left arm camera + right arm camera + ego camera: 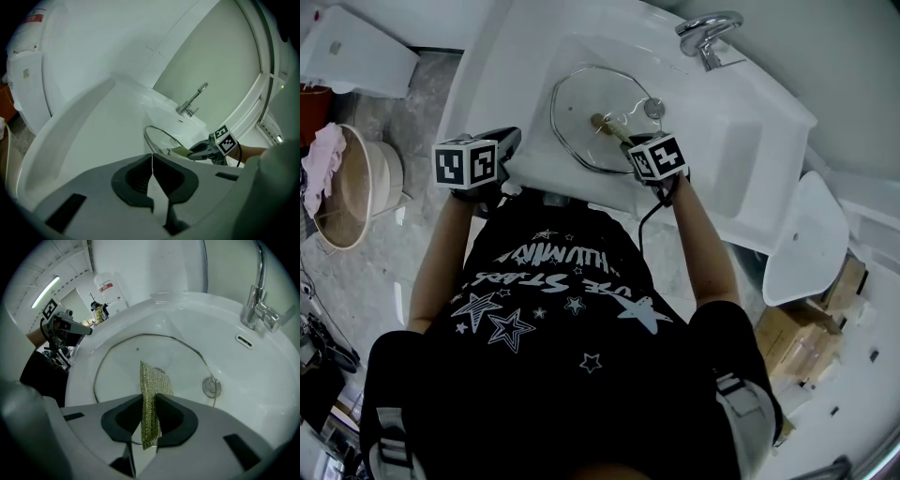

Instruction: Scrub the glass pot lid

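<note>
Left tongs [152, 174] are pressing together on nothing at the sink's [274, 380] near rim. Right tongs [150, 423] are pinching a scourer [151, 385] above the lid [117, 373]. Lid is lying flat in the sink, beside the drain [212, 386]. Tap [257, 305] is standing beyond.

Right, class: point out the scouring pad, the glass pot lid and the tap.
Scouring pad [152, 380]: right gripper view, mesh above the jaws.
Glass pot lid [581, 112]: head view, bare glass.
Tap [706, 42]: head view, its body.
</note>
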Tool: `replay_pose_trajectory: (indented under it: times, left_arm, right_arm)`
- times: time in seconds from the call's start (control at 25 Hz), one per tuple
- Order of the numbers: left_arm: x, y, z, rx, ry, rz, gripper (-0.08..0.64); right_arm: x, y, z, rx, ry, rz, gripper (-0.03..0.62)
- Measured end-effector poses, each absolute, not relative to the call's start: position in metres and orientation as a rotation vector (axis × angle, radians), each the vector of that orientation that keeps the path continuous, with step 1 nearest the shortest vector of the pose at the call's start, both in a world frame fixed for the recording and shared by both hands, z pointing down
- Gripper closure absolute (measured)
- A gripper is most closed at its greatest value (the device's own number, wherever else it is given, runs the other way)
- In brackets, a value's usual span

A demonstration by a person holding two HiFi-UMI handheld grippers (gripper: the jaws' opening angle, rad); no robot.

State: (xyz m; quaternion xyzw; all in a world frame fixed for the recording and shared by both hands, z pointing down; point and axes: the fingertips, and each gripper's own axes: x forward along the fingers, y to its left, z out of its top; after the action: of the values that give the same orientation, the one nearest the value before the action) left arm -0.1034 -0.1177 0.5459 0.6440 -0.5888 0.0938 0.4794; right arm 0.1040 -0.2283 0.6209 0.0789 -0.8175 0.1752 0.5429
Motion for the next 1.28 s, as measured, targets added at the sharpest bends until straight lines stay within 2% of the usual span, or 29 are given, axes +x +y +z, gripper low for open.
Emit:
replay_pose_trajectory:
  times: [0.76, 1.28]
  left_arm:
    - [-0.083, -0.121, 0.546, 1.554, -1.473, 0.223, 0.546]
    - [-0.051, -0.113, 0.540, 1.498, -1.560, 0.223, 0.547]
  right_arm:
    - [0.069, -0.176, 0.579, -0.025, -2.072, 0.868, 0.512]
    - [0.080, -0.203, 0.564, 0.009, -2.216, 0.955, 0.514]
